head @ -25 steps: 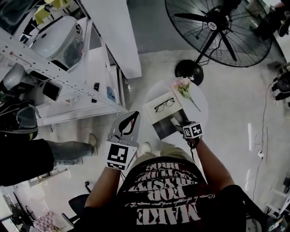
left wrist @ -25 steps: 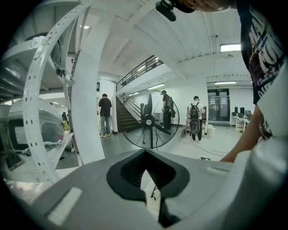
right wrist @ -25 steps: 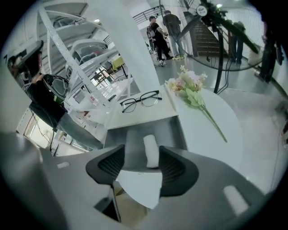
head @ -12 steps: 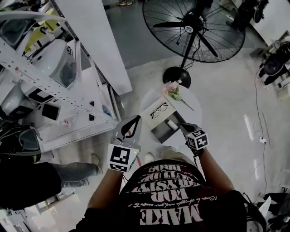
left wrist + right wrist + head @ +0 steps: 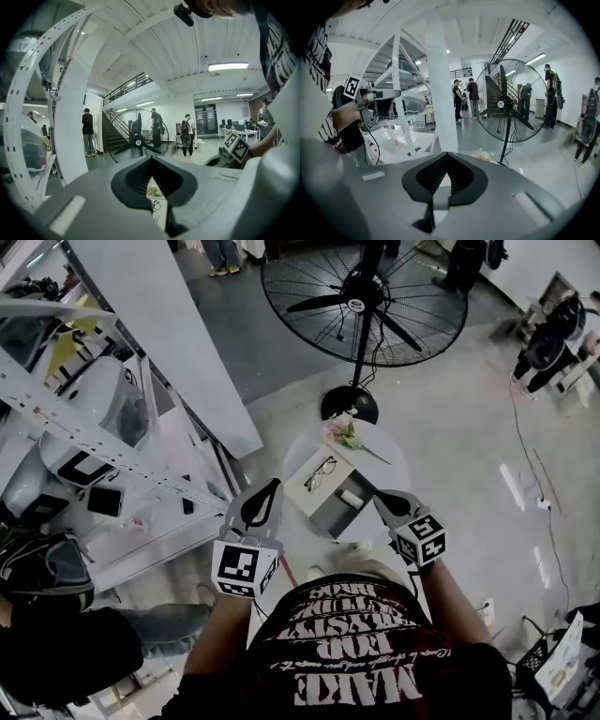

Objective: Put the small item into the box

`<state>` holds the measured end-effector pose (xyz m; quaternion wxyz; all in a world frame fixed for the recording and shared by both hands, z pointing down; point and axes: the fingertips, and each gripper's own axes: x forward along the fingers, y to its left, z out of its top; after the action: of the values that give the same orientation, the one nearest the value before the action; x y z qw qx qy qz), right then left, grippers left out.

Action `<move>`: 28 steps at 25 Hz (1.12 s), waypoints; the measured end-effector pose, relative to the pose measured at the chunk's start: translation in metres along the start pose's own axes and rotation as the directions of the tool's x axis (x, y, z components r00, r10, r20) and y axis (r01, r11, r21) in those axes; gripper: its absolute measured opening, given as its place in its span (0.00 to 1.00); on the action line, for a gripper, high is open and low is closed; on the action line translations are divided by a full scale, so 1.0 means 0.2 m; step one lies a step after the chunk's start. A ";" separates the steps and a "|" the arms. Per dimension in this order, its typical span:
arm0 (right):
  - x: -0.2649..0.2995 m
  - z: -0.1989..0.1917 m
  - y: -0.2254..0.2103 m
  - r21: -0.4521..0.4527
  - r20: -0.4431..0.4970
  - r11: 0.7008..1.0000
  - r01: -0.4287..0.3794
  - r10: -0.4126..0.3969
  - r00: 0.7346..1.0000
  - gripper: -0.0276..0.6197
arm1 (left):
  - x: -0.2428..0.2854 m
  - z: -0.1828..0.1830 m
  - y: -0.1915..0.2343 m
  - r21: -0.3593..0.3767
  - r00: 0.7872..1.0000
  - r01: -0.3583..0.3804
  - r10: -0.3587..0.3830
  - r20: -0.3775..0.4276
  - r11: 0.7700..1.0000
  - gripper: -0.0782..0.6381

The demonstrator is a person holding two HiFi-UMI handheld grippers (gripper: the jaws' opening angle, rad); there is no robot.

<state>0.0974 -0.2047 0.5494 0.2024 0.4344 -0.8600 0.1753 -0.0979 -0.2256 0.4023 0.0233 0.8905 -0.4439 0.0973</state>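
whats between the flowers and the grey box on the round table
A pair of glasses, lying on a white panel; the head view shows it.

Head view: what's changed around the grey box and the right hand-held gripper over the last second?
The right hand-held gripper has lifted up and back from the open grey box, and its jaws are now shut and empty. The small white item now lies uncovered inside the box. The black-framed glasses beside the box, the pink flowers on the round white table and the shut left hand-held gripper stay as they were.
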 end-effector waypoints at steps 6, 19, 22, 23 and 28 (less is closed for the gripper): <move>-0.18 0.23 0.08 -0.027 0.104 0.999 0.033 -0.030 0.994 0.09 | -0.04 0.06 -0.02 -0.004 0.999 0.017 -0.017 0.038 1.000 0.11; -0.43 0.53 0.17 -0.068 0.226 0.991 0.114 -0.096 0.969 0.09 | -0.08 0.10 -0.10 0.024 0.994 0.089 -0.090 0.056 0.996 0.11; -0.44 0.52 0.16 -0.070 0.220 0.989 0.130 -0.111 0.969 0.09 | -0.10 0.08 -0.10 0.032 0.994 0.093 -0.094 0.051 0.995 0.11; -0.44 0.51 0.16 -0.072 0.217 0.988 0.134 -0.116 0.969 0.09 | -0.10 0.08 -0.10 0.033 0.994 0.092 -0.094 0.049 0.995 0.11; -0.46 0.52 0.15 -0.086 0.212 0.987 0.139 -0.118 0.970 0.09 | -0.10 0.06 -0.11 0.026 0.995 0.096 -0.097 0.035 0.995 0.11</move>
<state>0.1014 -0.1757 0.4105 0.1444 0.4943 -0.8541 0.0727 -0.0911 -0.1984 0.3882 0.0090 0.9127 -0.3996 0.0851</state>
